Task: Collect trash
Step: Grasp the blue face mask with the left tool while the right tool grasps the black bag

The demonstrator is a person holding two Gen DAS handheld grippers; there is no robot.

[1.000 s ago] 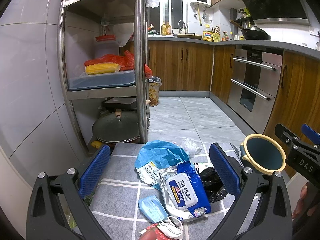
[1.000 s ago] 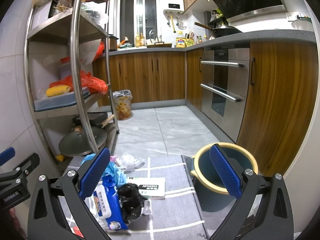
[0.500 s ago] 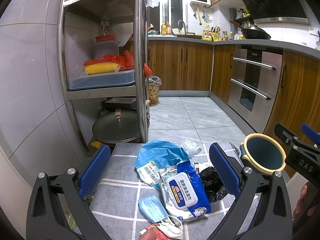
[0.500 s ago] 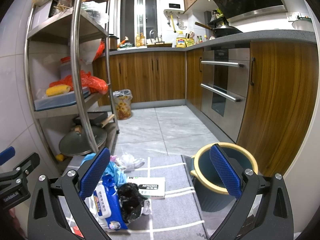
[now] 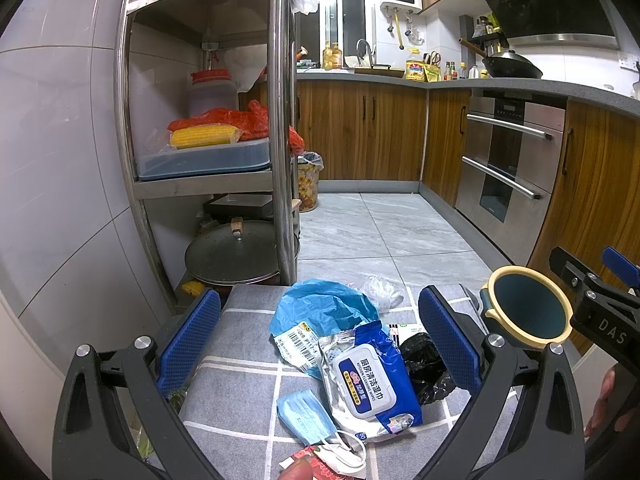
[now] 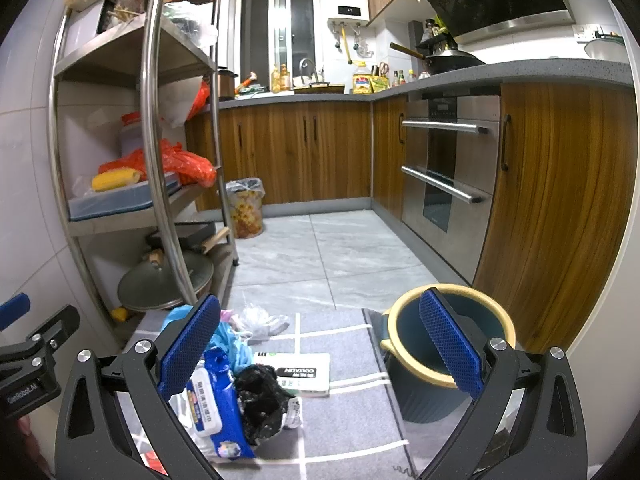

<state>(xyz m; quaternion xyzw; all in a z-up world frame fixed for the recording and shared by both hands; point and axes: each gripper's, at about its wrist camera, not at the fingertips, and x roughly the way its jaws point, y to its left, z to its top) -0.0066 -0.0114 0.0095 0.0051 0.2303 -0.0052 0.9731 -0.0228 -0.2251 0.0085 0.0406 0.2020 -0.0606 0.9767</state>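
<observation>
Trash lies heaped on a grey checked cloth (image 5: 240, 380): a blue wet-wipe pack (image 5: 370, 384), a crumpled black bag (image 5: 424, 364), a blue plastic bag (image 5: 324, 308), a blue face mask (image 5: 306, 416), a clear wrapper (image 5: 380, 288) and a flat white box (image 6: 296, 368). A blue bin with a yellow rim (image 5: 528, 312) stands at the right; it also shows in the right wrist view (image 6: 448, 336). My left gripper (image 5: 320, 340) is open above the heap. My right gripper (image 6: 320, 348) is open, between the heap and the bin.
A steel rack (image 5: 280, 120) stands at the left with a pot lid (image 5: 232, 256), a tray and corn. Wooden cabinets and an oven (image 6: 448, 168) line the right. A lined waste basket (image 6: 246, 208) stands on the tiled floor behind.
</observation>
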